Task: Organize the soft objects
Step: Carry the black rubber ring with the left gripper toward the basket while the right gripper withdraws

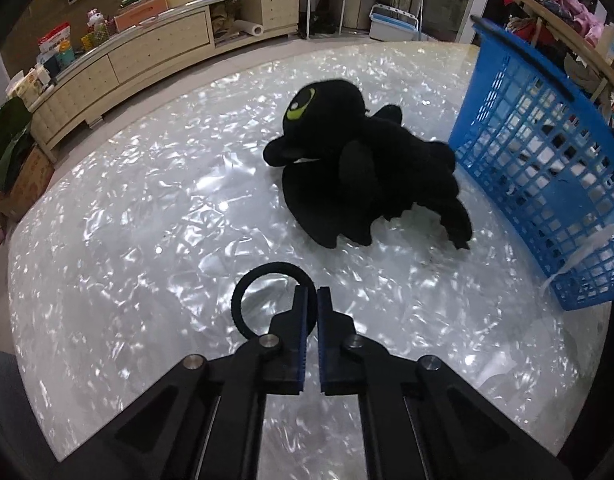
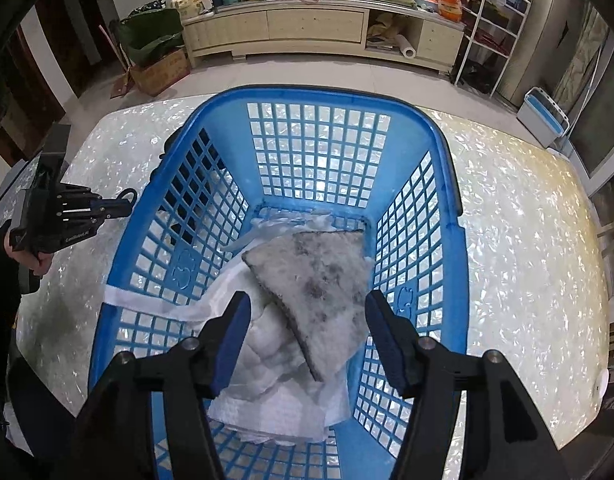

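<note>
Blue basket (image 2: pixel 339 128) fills mid-frame under my right tongs (image 2: pixel 307 336), jaws apart over the cloths (image 2: pixel 307 276). Upper right of my left tongs (image 1: pixel 311 304), clamped on a black ring (image 1: pixel 243 296), the plush (image 1: pixel 347 160) lies beside the basket.

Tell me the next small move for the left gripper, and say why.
Probably lift the black fabric hair band and carry it toward the blue plastic lattice basket. The left gripper looks shut on the band's edge, the black plush dragon lies untouched on the pearly tabletop, and the basket already holds cloths.
</note>
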A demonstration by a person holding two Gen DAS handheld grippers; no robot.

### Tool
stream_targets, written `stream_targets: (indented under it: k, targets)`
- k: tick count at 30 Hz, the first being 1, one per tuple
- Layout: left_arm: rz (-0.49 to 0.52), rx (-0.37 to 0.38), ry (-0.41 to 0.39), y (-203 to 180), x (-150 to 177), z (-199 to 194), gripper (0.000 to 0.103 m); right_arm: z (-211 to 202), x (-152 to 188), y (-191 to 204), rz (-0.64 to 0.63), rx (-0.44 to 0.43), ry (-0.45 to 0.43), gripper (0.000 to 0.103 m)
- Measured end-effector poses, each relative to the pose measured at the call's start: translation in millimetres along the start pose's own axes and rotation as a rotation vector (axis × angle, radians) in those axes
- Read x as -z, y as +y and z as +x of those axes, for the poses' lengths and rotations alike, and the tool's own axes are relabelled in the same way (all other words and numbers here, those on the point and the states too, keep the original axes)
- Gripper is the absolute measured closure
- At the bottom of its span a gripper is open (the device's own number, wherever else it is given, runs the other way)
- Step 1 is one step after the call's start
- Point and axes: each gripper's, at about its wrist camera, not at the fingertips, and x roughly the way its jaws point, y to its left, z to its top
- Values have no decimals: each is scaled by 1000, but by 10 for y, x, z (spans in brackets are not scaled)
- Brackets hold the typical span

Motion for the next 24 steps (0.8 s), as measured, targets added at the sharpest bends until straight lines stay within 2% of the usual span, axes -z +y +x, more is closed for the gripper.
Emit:
stream_targets:
  k: [5,6,7,8,13,18,24]
  targets:
    - [-5,7,-34,-87,71,-326,100,-84,71,43,-10,15,1,43]
    - [-1,7,-38,-103,89,-386,100,-94,87,55,-9,16,2,38]
    - [5,8,-45,-139,112,-475,100,-116,114,55,-5,14,1,26]
    - [12,4,-54,-182,130,-562,100,-147,144,55,-2,14,-4,21]
    - [29,10,-89,-398,111,-905,100,-240,272,89,0,21,-2,19]
    - [48,13,-118,-615,94,-1209,100,-306,387,97,13,12,2,3]
    - [66,31,-148,-883,41,-1445,100,-359,483,94,25,-18,-6,0]
